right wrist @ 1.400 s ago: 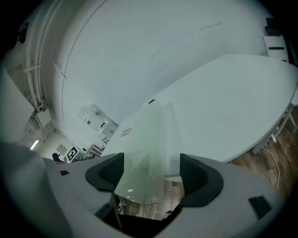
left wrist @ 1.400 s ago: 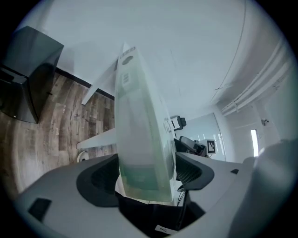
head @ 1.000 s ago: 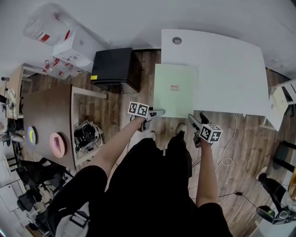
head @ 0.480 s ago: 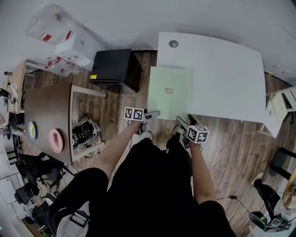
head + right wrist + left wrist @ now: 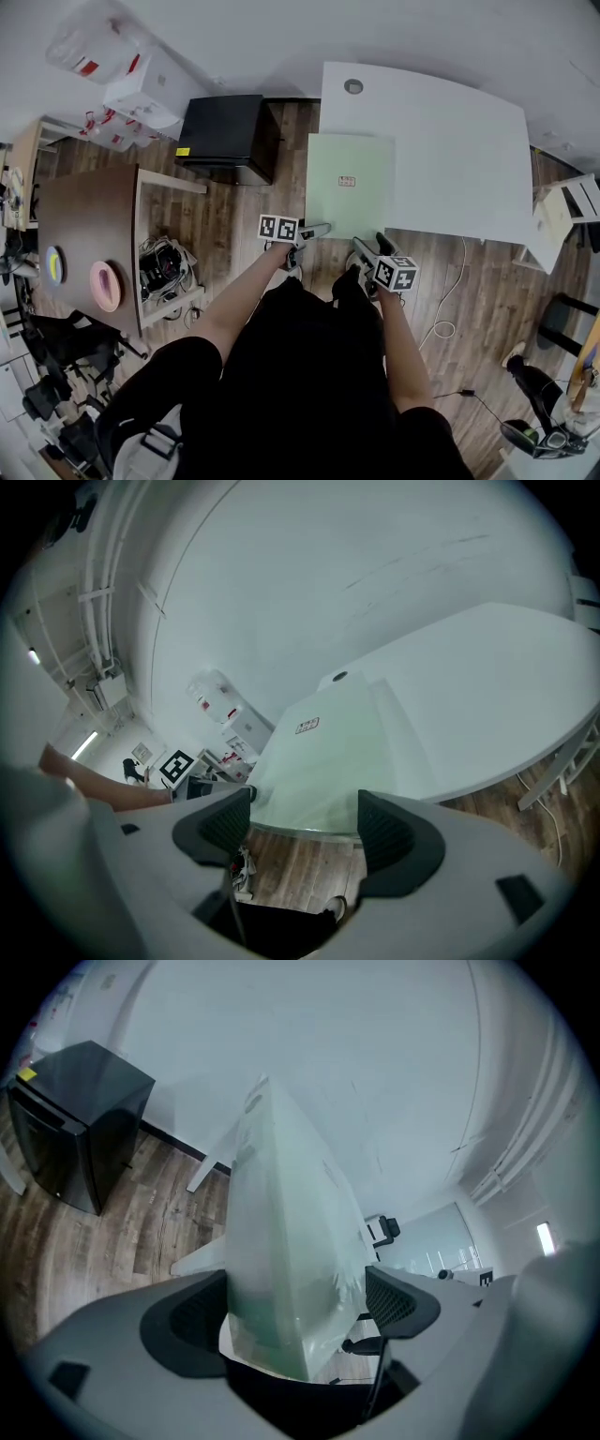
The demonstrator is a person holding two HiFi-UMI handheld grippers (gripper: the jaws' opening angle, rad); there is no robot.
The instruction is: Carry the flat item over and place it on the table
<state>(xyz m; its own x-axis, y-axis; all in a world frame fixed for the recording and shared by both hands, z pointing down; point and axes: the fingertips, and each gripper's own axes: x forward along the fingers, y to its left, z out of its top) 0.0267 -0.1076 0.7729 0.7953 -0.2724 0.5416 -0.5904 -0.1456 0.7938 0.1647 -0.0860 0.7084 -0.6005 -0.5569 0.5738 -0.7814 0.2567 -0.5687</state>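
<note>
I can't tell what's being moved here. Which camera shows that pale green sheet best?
The head view: almost the whole green sheet shows from above, lying on the white table. The left gripper view has it close and nearly edge-on; the right gripper view looks low across it, foreshortened.

A black box-shaped cabinet [image 5: 228, 136] stands up and left of the left claw [image 5: 323, 228]; a pink ring [image 5: 105, 286] lies well apart, far left.
</note>
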